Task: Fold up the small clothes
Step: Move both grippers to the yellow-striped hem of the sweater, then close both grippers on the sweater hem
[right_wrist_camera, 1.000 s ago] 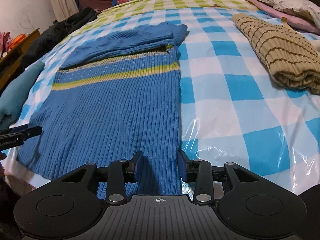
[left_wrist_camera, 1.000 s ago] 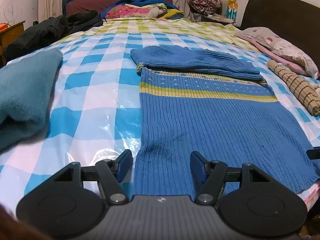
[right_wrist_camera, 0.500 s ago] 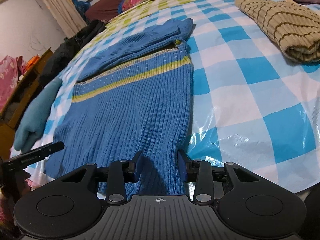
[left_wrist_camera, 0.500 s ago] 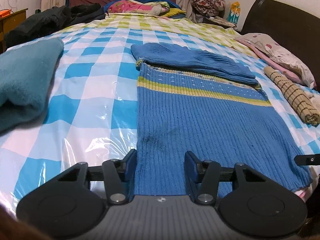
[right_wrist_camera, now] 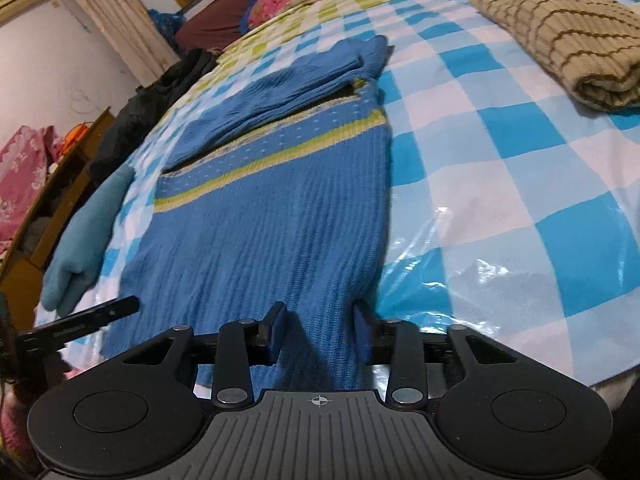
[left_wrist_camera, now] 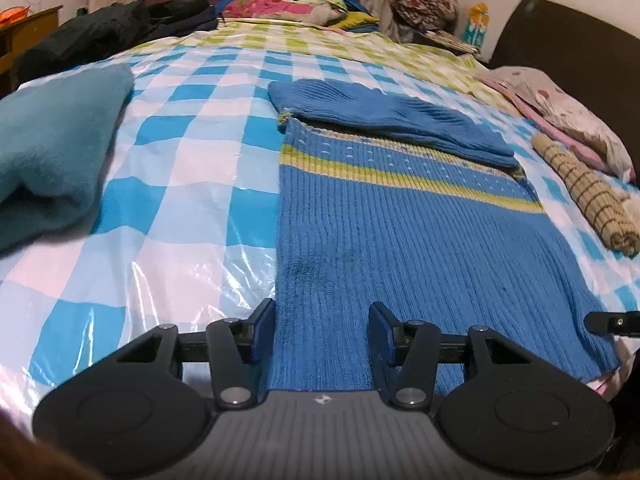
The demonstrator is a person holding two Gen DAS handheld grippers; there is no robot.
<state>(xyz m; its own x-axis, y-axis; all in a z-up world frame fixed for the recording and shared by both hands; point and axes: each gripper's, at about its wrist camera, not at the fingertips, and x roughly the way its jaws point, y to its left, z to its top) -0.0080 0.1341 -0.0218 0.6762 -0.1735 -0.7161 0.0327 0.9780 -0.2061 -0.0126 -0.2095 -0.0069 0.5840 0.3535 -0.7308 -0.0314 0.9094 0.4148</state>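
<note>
A blue ribbed knit sweater (left_wrist_camera: 400, 232) with a yellow-green stripe lies flat on the checked bed, its sleeves folded across the far end. It also shows in the right wrist view (right_wrist_camera: 272, 216). My left gripper (left_wrist_camera: 322, 330) is open with its jaws either side of the hem's left corner. My right gripper (right_wrist_camera: 320, 332) is open with its jaws either side of the hem's right corner, where the cloth rises a little between the pads. Neither gripper is closed on the cloth.
A folded teal garment (left_wrist_camera: 52, 152) lies left of the sweater. A folded beige striped knit (right_wrist_camera: 560, 44) lies to the right. A plastic-covered blue checked sheet (left_wrist_camera: 168, 208) covers the bed. Dark clothes (left_wrist_camera: 108, 32) and pillows (left_wrist_camera: 568, 116) sit at the far edges.
Both grippers have moved lower and closer over the hem corners. The left jaws narrowed from wide open to a smaller gap. The right view tilted and moved nearer the cloth.
</note>
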